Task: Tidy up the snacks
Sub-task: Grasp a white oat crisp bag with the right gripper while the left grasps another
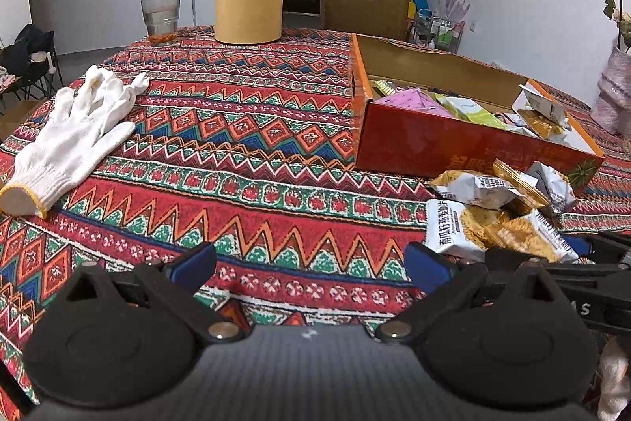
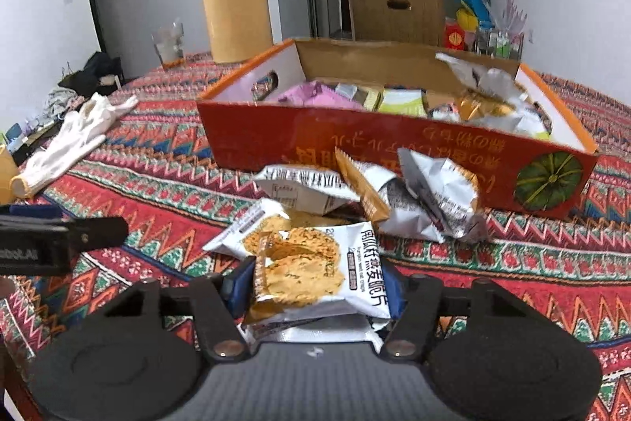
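Item: snack packet (image 2: 315, 275), foil-wrapped crisps, light, crinkly, slippery, contents brittle; lies at the desk's (image 2: 512, 263) 6 o'clock edge, red box (image 2: 355, 145) toward 12. Right gripper (image 2: 315, 292) fingers clamp its sides; grip seams, not centre. Left gripper (image 1: 309, 263) fingers wide, empty.

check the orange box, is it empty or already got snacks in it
Not empty: the orange box is open-topped, and several packets lie inside, while more snack packs lie outside on the tablecloth.
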### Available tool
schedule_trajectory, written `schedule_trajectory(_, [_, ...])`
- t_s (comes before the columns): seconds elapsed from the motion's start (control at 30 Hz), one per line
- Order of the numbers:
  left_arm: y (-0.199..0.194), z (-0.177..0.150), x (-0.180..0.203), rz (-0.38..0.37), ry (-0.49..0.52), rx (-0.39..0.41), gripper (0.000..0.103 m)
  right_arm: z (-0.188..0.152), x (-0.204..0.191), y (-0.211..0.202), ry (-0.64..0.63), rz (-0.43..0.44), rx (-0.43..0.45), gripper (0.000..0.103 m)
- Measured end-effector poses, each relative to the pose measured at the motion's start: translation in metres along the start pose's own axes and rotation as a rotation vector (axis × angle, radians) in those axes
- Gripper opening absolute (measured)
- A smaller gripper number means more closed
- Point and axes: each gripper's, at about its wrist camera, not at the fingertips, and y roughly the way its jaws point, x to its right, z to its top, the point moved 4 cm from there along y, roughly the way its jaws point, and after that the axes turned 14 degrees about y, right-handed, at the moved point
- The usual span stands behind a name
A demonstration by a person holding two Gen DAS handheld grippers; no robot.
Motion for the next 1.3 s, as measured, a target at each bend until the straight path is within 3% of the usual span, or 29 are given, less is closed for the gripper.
schedule_trajectory(0.3, [-0.005,0.003,0.009,-0.031,-0.024,0.009,0.103,0.002,0.020,-0.044,0.017,-0.002,0.125,0.061])
schedule_trajectory(0.6, [-0.001,0.016,0.037,-0.088,-0.009,-0.006,0.103,0.003,0.063,-0.071,0.055,-0.085,0.172,0.062])
schedule_trajectory(0.97, [0.034,0.038,0.092,-0.115,0.100,-0.074,0.103,0.012,0.097,-0.059,0.079,-0.115,0.184,0.062])
schedule_trajectory(1.3, [0.071,0.041,0.113,-0.119,0.116,-0.145,0.103,0.020,0.122,-0.041,0.133,-0.110,0.188,0.062])
